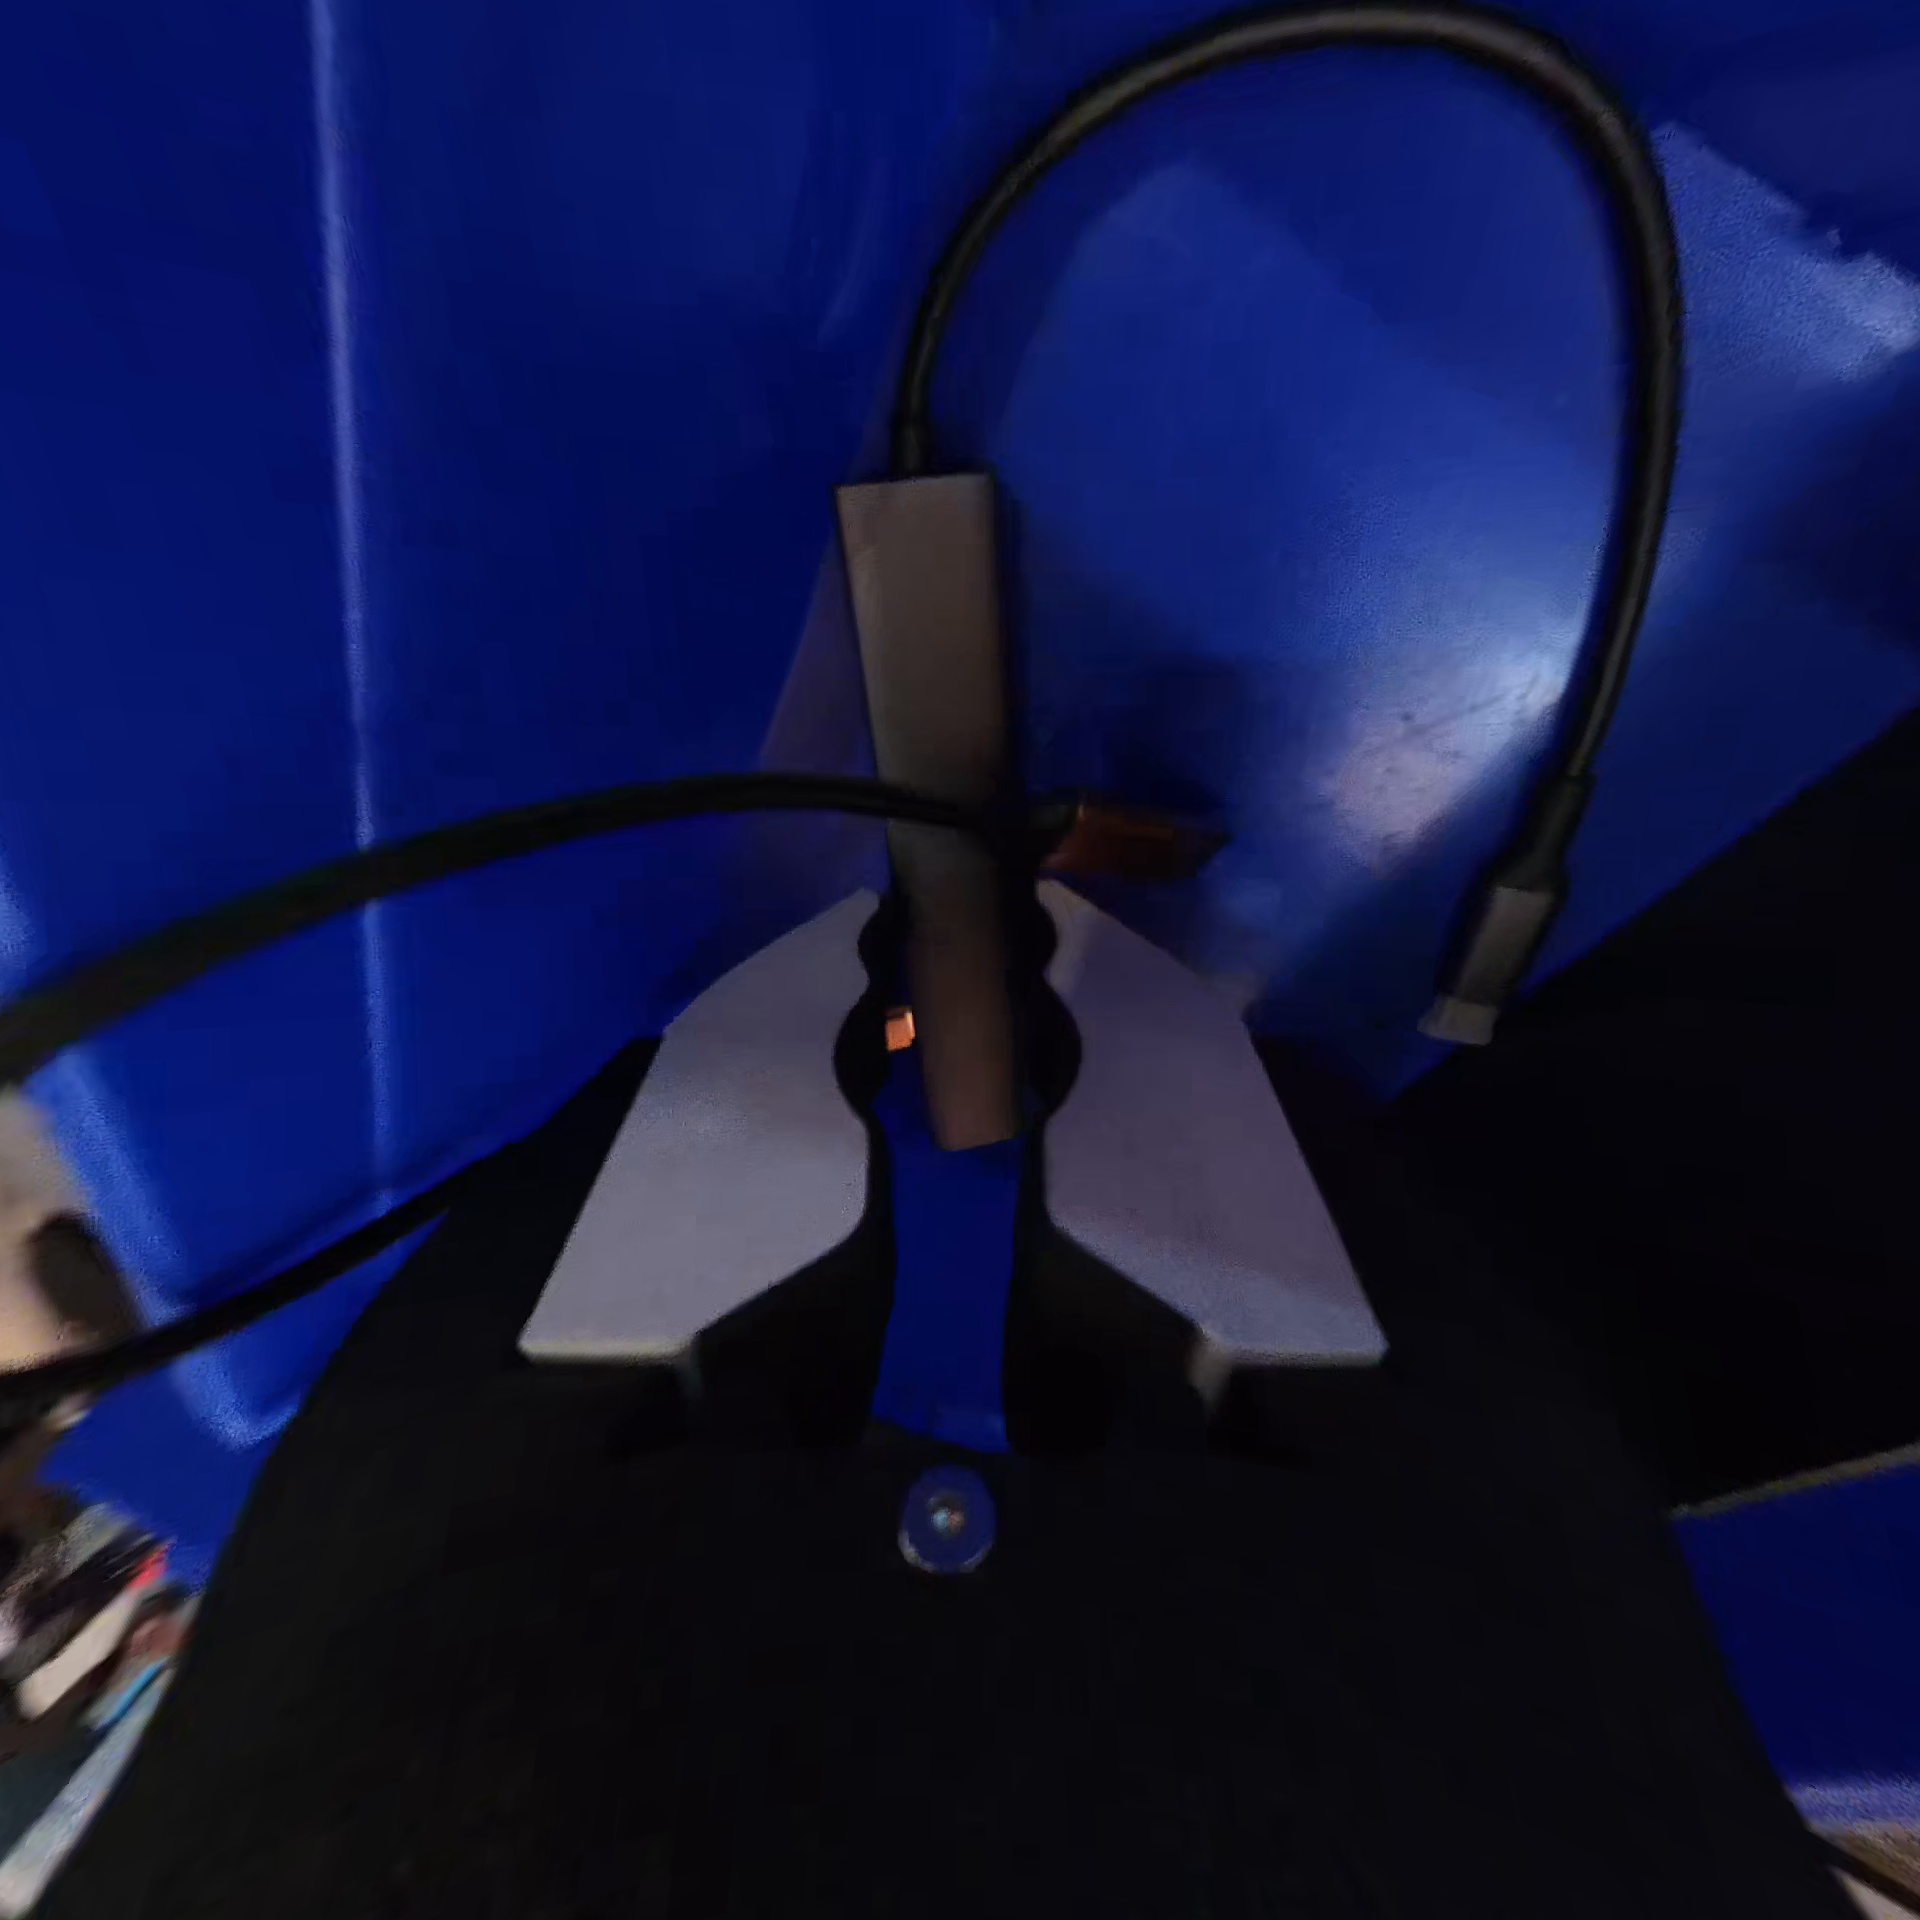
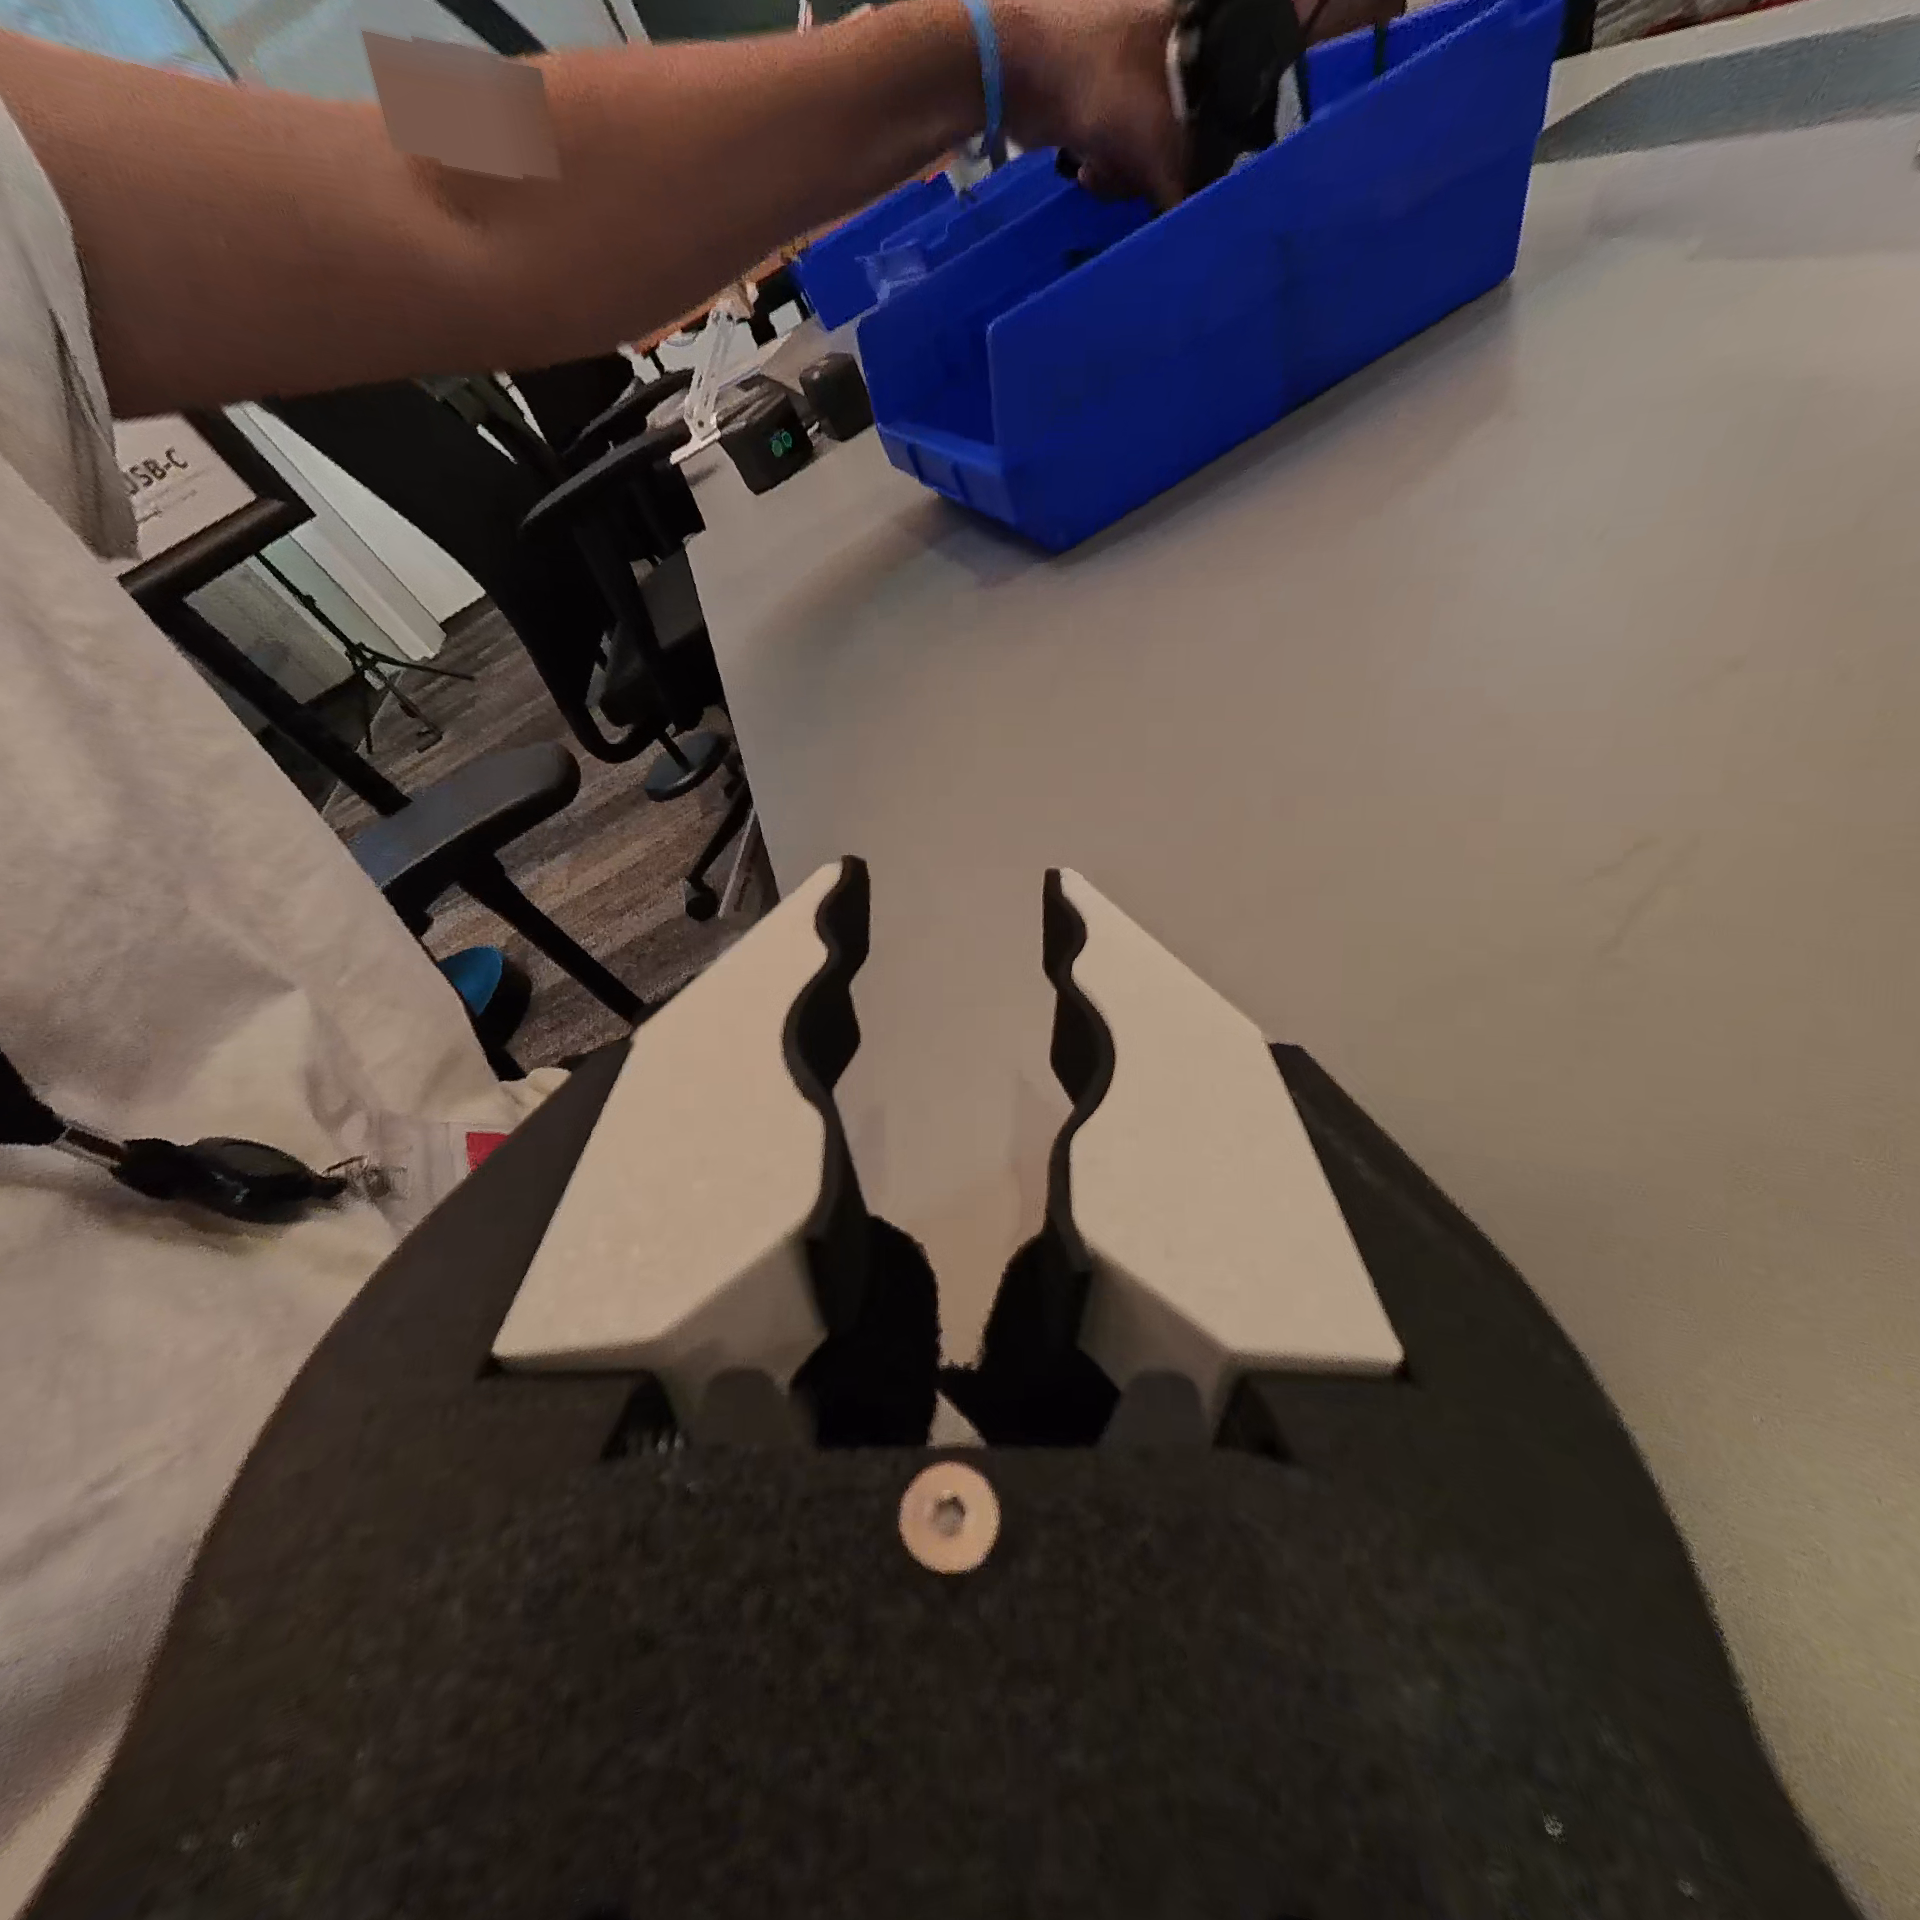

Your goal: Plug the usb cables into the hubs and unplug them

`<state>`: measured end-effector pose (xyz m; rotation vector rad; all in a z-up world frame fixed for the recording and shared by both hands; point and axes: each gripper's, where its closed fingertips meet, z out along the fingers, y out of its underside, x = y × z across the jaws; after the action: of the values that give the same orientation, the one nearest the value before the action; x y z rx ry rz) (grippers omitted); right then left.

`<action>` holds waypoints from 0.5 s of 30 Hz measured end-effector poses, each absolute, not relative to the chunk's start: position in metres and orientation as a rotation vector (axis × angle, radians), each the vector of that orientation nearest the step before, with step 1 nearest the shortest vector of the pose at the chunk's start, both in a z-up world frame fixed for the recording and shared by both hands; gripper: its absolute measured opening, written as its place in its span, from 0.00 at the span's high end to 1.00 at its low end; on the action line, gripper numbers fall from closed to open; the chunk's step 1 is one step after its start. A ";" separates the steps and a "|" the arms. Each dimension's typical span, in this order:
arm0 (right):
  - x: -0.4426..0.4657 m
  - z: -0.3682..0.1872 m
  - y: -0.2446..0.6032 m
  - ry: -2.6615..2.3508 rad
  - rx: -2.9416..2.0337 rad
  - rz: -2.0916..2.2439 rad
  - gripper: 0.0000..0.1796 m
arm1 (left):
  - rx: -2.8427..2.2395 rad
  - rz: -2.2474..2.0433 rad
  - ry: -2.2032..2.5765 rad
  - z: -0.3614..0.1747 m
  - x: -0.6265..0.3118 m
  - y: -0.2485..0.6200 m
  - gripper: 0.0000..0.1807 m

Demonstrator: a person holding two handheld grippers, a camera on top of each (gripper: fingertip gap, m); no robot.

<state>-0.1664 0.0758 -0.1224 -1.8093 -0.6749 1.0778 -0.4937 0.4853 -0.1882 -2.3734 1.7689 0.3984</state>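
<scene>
Across the grey worktop (image 2: 1351, 779), far left, sits the blue bin (image 2: 1195, 343); my left arm reaches into it. Inside, my left claw (image 1: 961, 997) pinches the grey hub (image 1: 925, 727), long axis running straight away from me, its own lead (image 1: 1621, 260) looping right. A black usb cable (image 1: 416, 842) crosses it from the left, plug (image 1: 1122, 831) just right of the hub. Right claw (image 2: 956, 914) hovers spread and empty, well apart; it must travel far left.

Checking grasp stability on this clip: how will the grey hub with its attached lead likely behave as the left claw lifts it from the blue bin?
The hub looks rigid and slim, so it probably stays straight between the claw fingers. Its lead arcs freely, so the loose plug will likely swing. The smooth casing may slip or pivot.
</scene>
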 end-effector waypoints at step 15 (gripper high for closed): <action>-0.160 -0.030 0.134 -0.794 -1.620 0.520 0.75 | -0.840 1.223 1.452 0.080 -0.347 0.312 0.88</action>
<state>-0.1597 0.1340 -0.0295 -1.6196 -0.7938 0.5200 -0.3466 0.3120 0.0798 -0.8404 1.4524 1.2228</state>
